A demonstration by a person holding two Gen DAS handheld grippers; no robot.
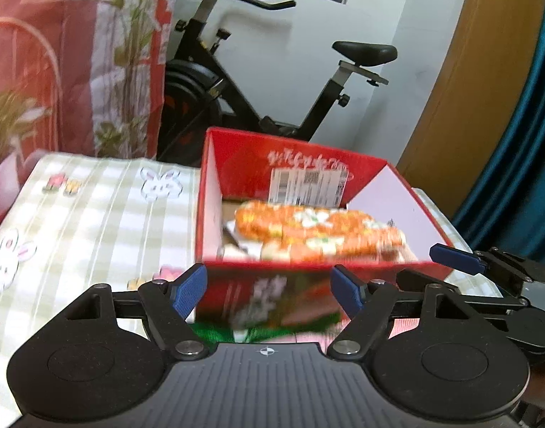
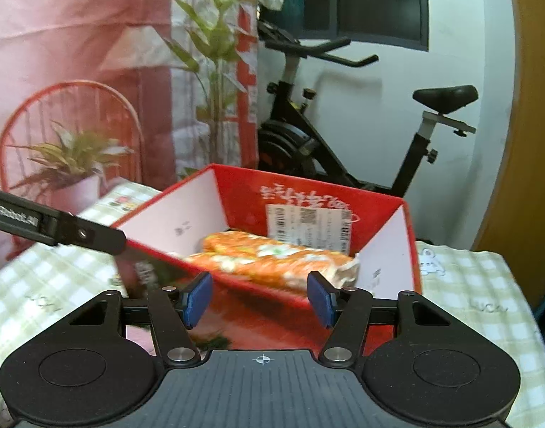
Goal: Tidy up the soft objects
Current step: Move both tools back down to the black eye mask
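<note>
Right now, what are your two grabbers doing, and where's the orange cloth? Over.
Left gripper open, empty. Right gripper open, empty. Folded orange cloth lying inside red box on the checked cover. Nothing in the way.

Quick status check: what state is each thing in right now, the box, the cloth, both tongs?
Red cardboard box: open-topped, upright on the checked cover.
Folded orange floral cloth: lying inside the box.
Left tongs: open, empty, before the box's near wall.
Right tongs: open, empty.
Green checked bed cover: spread flat.

folded orange cloth (image 1: pixel 319 230) blurred, box (image 1: pixel 237 164) lettering unreadable
</note>
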